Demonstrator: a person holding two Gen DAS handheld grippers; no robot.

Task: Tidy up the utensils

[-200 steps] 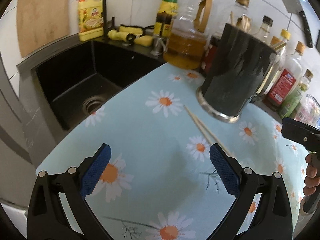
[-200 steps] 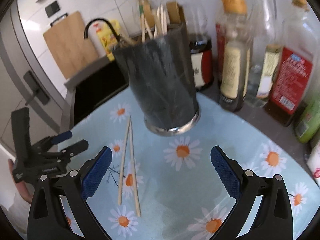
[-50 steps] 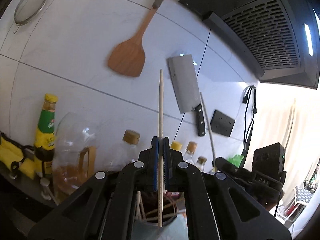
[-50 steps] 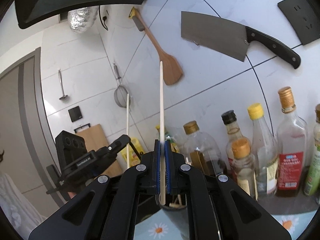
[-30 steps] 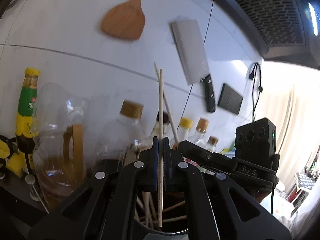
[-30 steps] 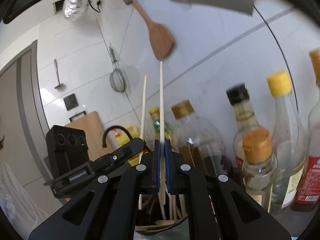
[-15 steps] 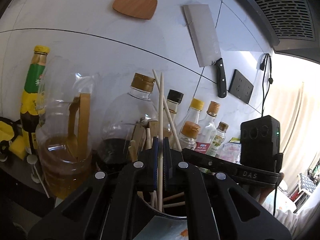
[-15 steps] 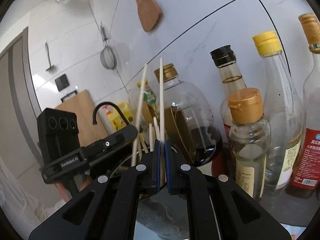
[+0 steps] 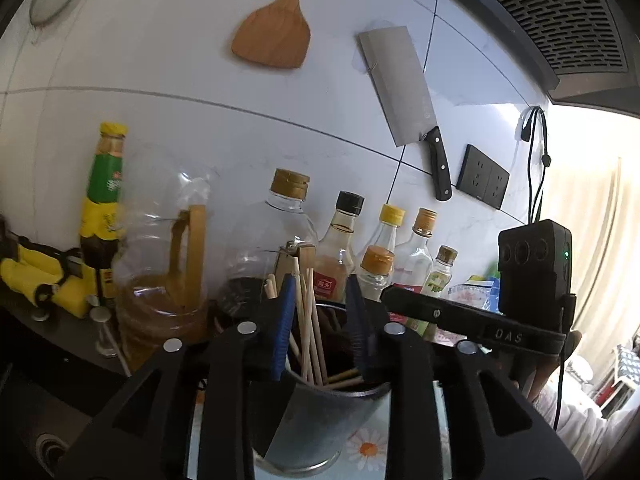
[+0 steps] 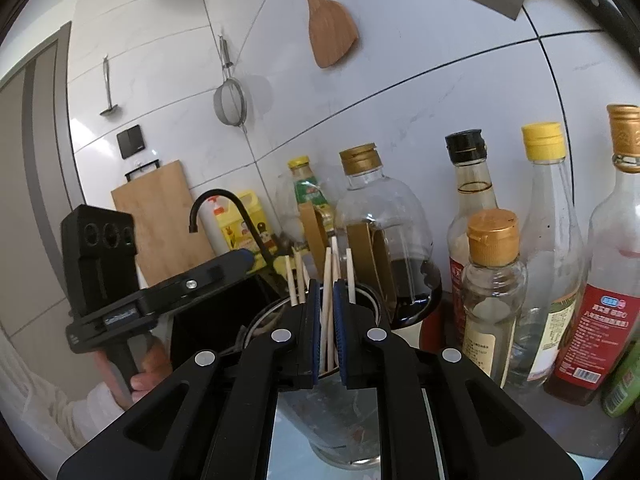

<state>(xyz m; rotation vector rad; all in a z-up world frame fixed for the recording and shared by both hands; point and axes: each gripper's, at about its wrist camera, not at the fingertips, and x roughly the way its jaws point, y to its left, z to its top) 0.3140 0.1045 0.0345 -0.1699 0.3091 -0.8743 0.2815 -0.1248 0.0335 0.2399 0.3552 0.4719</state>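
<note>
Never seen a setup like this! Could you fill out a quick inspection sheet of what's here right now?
Surface: daisy-print mat under the holder.
Job's things: chopsticks upright in the dark utensil holder.
Clutter: sauce bottles, oil jug.
Grippers: left gripper opening, fingers clear of the chopsticks; right gripper opening slightly, a chopstick between its fingers.
Cables: black cable by the socket.
Surroundings: cleaver, wooden spatula, strainer, cutting board.

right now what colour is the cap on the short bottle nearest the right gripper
Orange-gold cap, clearest in the right wrist view.
</note>
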